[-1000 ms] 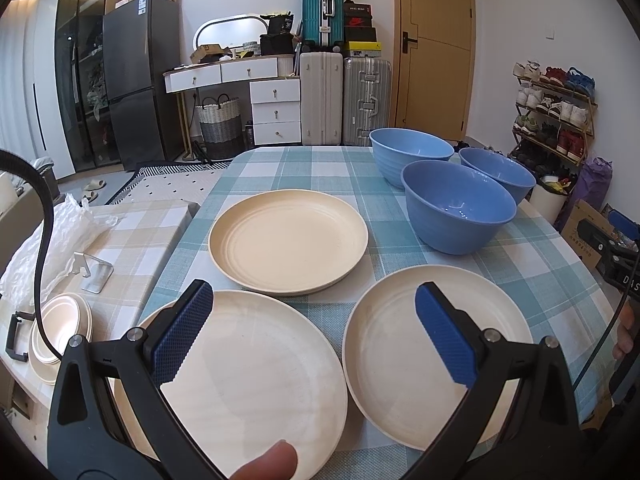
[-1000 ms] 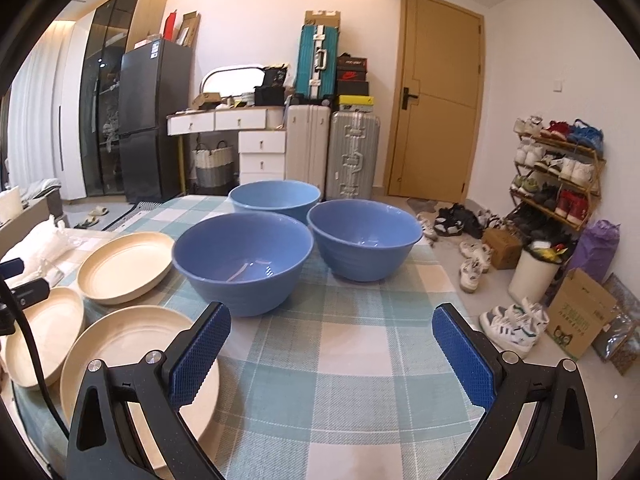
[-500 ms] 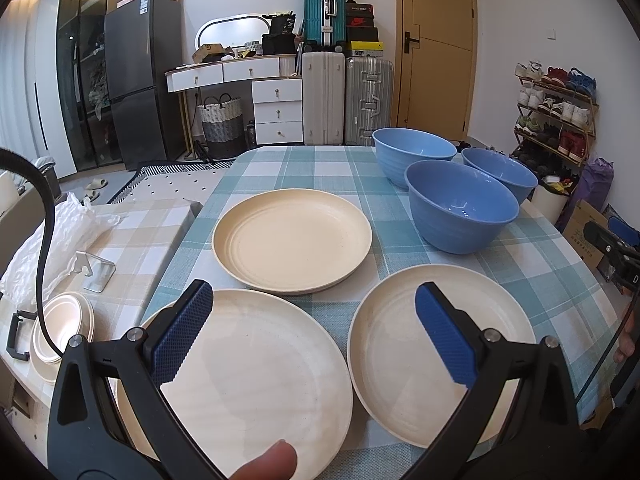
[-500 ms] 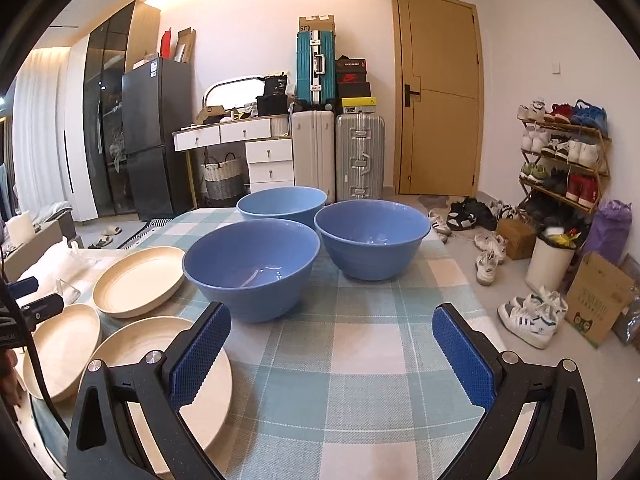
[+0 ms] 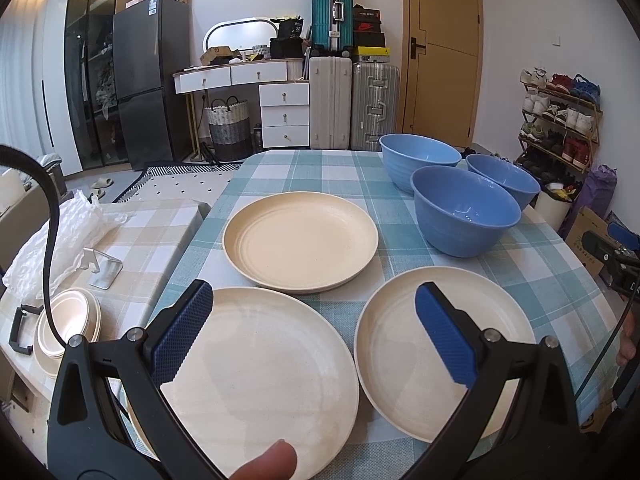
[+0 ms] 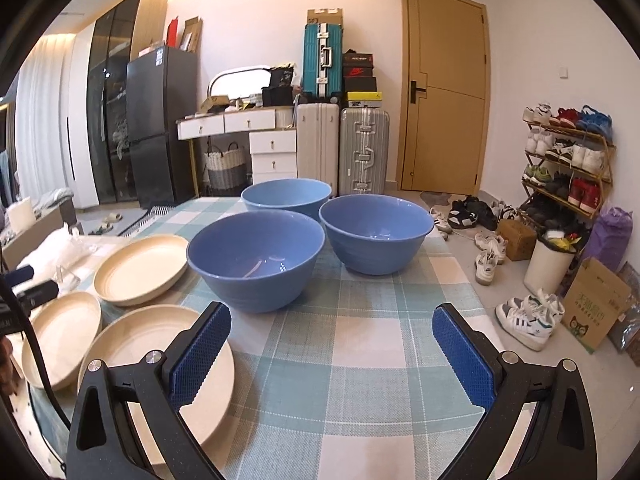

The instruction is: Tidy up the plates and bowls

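1. My left gripper (image 5: 314, 322) has its fingers (image 5: 182, 330) spread wide, gripping nothing, hovering over the two near cream plates.
2. Near-left plate (image 5: 256, 376) and near-right plate (image 5: 440, 356) sit just beside each other on the checked table (image 5: 320, 168); the third plate (image 5: 300, 246) lies behind them.
3. My right gripper (image 6: 330, 346) is also wide open, fingers (image 6: 464, 354) empty, above bare tablecloth.
4. Three blue bowls are clustered: front bowl (image 6: 256, 260), right bowl (image 6: 376, 232), back bowl (image 6: 286, 196). I can't tell whether they touch.
5. Left finger sits over the near plate's rim (image 6: 132, 352).
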A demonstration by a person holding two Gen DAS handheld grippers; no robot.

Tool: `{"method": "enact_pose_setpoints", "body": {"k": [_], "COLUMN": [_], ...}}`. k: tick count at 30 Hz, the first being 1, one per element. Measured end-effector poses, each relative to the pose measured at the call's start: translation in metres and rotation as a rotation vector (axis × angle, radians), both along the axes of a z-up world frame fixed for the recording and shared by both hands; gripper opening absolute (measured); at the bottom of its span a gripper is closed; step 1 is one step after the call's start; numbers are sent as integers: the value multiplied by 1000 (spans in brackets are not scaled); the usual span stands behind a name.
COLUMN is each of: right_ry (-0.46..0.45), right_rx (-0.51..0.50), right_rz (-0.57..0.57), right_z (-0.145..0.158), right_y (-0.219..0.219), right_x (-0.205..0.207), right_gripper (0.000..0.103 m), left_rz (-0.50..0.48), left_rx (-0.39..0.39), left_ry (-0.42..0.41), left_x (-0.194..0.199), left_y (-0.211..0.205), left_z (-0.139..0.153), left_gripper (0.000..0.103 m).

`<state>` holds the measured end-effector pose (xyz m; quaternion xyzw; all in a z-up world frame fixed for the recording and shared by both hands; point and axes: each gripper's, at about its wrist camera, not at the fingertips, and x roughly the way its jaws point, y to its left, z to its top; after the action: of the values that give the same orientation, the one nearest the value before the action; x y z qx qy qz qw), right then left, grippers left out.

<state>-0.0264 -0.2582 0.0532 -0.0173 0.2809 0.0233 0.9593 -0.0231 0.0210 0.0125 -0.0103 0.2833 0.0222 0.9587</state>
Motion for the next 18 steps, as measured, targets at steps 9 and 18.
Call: {"method": "enact_pose_setpoints", "body": {"k": [9,18], "right_ry": [7,-14], "right_rx": [-11,-12], "right_rz": [25,121], "right_z": [1,11], "right_y": [6,26], "right_x": [1,7], "right_gripper": [103,103], "left_rz": [13,60], "left_rx": [4,40], "left_ry": [-5,-19], "left_x": [-4,-6], "left_y": [7,30], "left_z": [3,11], "left_gripper": [101,101]}}
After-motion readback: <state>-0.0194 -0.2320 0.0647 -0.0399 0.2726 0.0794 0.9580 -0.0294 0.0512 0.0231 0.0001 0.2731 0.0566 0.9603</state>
